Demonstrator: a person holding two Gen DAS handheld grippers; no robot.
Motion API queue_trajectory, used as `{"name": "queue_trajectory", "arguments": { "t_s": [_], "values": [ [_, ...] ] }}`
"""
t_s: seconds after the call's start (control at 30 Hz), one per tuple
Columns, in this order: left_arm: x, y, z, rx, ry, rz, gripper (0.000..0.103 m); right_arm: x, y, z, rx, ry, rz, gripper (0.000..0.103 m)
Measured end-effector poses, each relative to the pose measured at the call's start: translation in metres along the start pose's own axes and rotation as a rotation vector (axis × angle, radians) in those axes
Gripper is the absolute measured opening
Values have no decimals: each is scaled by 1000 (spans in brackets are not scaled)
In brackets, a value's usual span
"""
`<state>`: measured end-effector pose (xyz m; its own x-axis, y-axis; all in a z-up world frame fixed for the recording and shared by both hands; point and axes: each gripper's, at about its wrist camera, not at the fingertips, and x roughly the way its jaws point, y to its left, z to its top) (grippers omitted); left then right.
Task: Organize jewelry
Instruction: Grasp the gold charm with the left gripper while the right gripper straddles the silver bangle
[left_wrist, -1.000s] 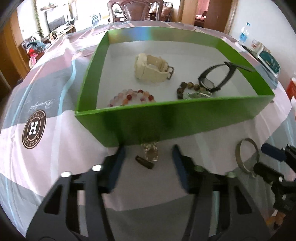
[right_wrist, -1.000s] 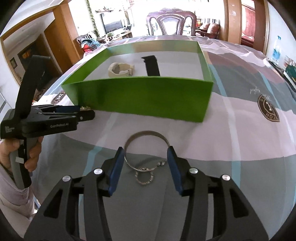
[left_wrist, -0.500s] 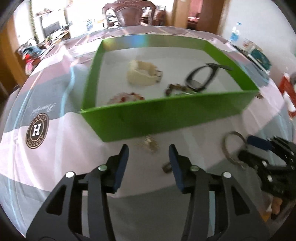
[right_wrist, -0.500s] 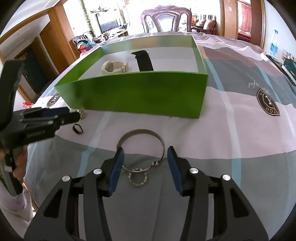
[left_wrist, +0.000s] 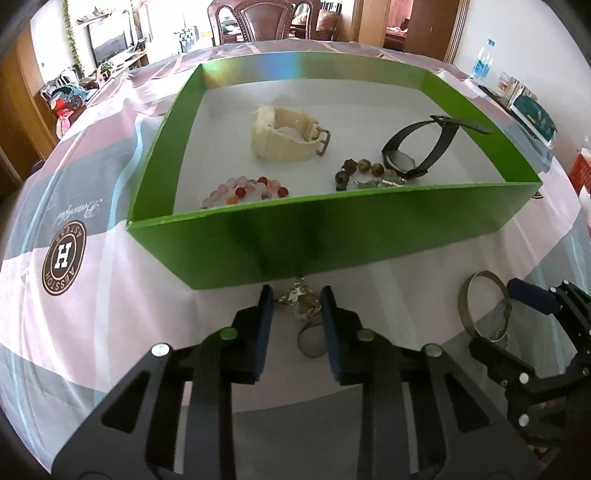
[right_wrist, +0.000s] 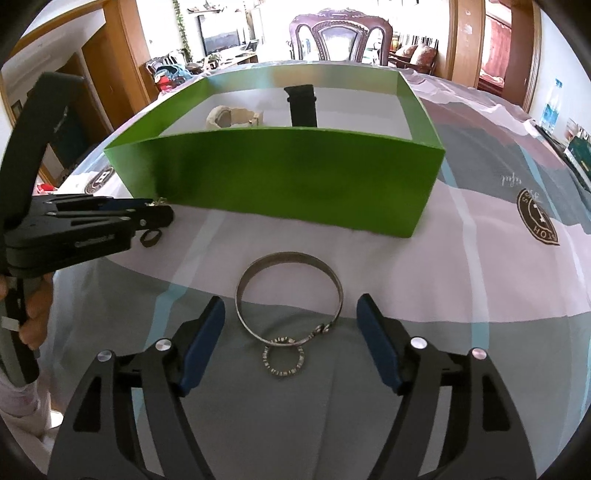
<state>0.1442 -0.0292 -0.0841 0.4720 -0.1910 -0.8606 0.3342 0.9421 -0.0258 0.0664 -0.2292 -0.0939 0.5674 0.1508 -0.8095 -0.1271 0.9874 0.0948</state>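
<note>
1. The left gripper (left_wrist: 296, 301) stands low over the striped pink-and-grey tablecloth (left_wrist: 92, 295), its blue-padded jaws narrowed around a small sparkling silver trinket (left_wrist: 301, 297) lying just before the green cardboard box (left_wrist: 332, 236). Whether the pads touch it, I cannot tell.
2. A small dark ring (left_wrist: 312, 341) lies on the cloth between the same fingers, nearer the camera.
3. The right gripper (right_wrist: 290, 328) is spread wide, its pads on either side of a thin silver metal bangle (right_wrist: 290, 295) and apart from it.
4. A small studded silver ring (right_wrist: 282, 360) touches the bangle's near edge.
5. Inside the box, near to far: a pink-and-red bead bracelet (left_wrist: 245, 190), a brown bead bracelet (left_wrist: 364, 171), a black wristwatch (left_wrist: 417, 147), and a cream wristwatch (left_wrist: 286, 134).
</note>
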Motion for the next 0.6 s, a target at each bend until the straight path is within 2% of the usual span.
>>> {"name": "queue_trajectory", "arguments": {
  "t_s": [0.03,0.07,0.1,0.33,0.6],
  "values": [
    [0,1,-1,-1,-1,-1,26,1,1,1,-4,0,-1,71],
    [-1,3,-2,-3,-1,-3,27,1,2,1,-11,-2,5,62],
    [-2,4,-4,-5,-2,-6,26,0,3,2,-16,-5,2,60],
    [-11,12,-9,-27,-7,-10,26,-8,5,7,-12,-32,29,59],
    [-46,9,-8,-8,-82,-33,26,-21,7,16,-21,-72,33,59]
  ]
}}
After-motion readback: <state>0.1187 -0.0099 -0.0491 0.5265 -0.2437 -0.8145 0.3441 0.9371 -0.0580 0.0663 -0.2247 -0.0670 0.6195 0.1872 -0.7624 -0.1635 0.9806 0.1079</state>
